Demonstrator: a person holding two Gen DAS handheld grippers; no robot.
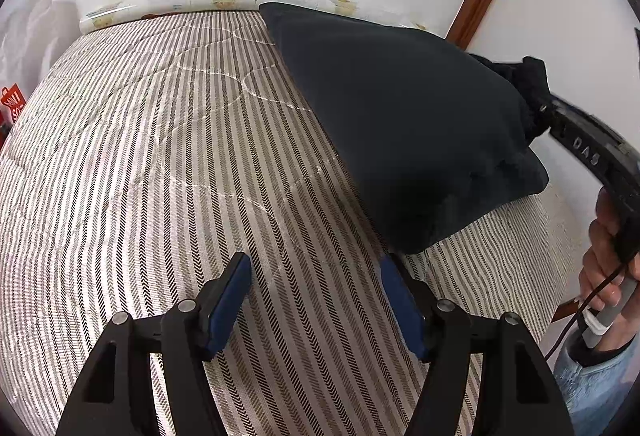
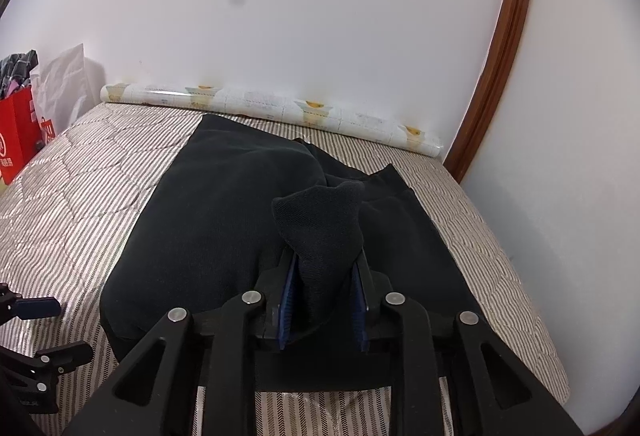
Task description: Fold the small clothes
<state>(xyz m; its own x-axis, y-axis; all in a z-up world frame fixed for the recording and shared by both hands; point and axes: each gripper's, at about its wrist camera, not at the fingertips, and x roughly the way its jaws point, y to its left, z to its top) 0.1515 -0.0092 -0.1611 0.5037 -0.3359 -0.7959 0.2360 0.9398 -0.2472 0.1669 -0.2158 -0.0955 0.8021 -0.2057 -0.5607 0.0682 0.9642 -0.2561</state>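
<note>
Left wrist view: left gripper (image 1: 316,300) at 6 o'clock, blue pads spread wide, nothing between them, above the striped quilt (image 1: 160,163).
Dark garment (image 1: 404,123): spread on the quilt from 12 to 3 o'clock, one edge lifted toward the right gripper (image 1: 540,107) at 3 o'clock.
Right wrist view: right gripper at 6 o'clock, pads clamped on a bunched fold of the dark garment.
Background: patterned roll (image 2: 272,107) along the white wall (image 2: 280,15) at 12 o'clock; red bag (image 2: 16,131) at 9 o'clock.
</note>
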